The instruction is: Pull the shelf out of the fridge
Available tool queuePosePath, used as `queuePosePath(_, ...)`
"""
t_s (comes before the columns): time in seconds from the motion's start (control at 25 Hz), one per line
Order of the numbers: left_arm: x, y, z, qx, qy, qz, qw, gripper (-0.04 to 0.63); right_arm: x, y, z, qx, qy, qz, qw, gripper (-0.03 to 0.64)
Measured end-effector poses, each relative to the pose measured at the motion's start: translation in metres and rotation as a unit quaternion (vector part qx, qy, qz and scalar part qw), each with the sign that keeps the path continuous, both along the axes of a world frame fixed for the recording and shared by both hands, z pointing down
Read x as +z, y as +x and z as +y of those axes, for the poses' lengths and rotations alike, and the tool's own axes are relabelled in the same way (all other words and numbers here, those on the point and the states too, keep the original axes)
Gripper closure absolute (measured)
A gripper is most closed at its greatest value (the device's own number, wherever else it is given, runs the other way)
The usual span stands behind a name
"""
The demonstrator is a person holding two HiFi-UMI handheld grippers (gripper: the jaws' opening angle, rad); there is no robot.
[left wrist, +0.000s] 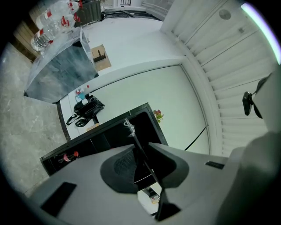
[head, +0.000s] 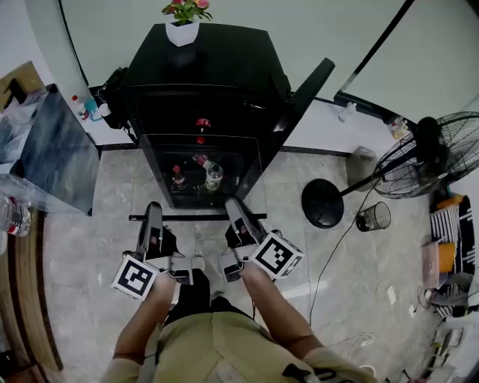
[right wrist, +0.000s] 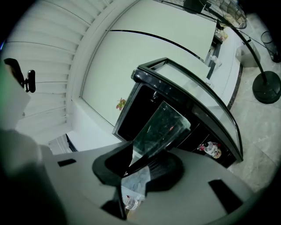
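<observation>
Facing an open black fridge (head: pixel 202 90) with bottles (head: pixel 213 173) inside. Holding the glass shelf (head: pixel 196 218) level just in front of it, above the floor. Pinching its left side in the left gripper (head: pixel 153 211) fingers, its right side in the right gripper (head: pixel 234 205) fingers.

Black standing fan (head: pixel 430 149) at right, small dark bin (head: pixel 373 217) just beside it, potted flowers (head: pixel 183 22) at top.

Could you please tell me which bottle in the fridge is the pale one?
The lower-right bottle, pale and tilted; the lower-left bottle and the upper bottle are dark.
</observation>
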State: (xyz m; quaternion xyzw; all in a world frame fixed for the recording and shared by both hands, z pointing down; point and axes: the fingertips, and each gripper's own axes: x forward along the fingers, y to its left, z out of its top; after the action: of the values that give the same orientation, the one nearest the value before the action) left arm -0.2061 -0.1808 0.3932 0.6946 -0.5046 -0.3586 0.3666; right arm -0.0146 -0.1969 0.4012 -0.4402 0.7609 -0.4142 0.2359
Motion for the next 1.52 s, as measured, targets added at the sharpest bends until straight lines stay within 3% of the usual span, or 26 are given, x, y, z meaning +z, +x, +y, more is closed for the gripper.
queuePosePath(1.0, -0.046, 0.021, 0.117, 0.011, 0.036, -0.009, 0.9992, 0.518, -0.046, 0.019, 0.118, -0.021, 0.028, 0.016, 0.999, 0.508)
queuePosePath(1.52, -0.054, 0.022, 0.167, -0.006, 0.042, -0.025, 0.9988, 0.514, -0.05, 0.018, 0.16, -0.049, 0.031, 0.009, 0.998, 0.506)
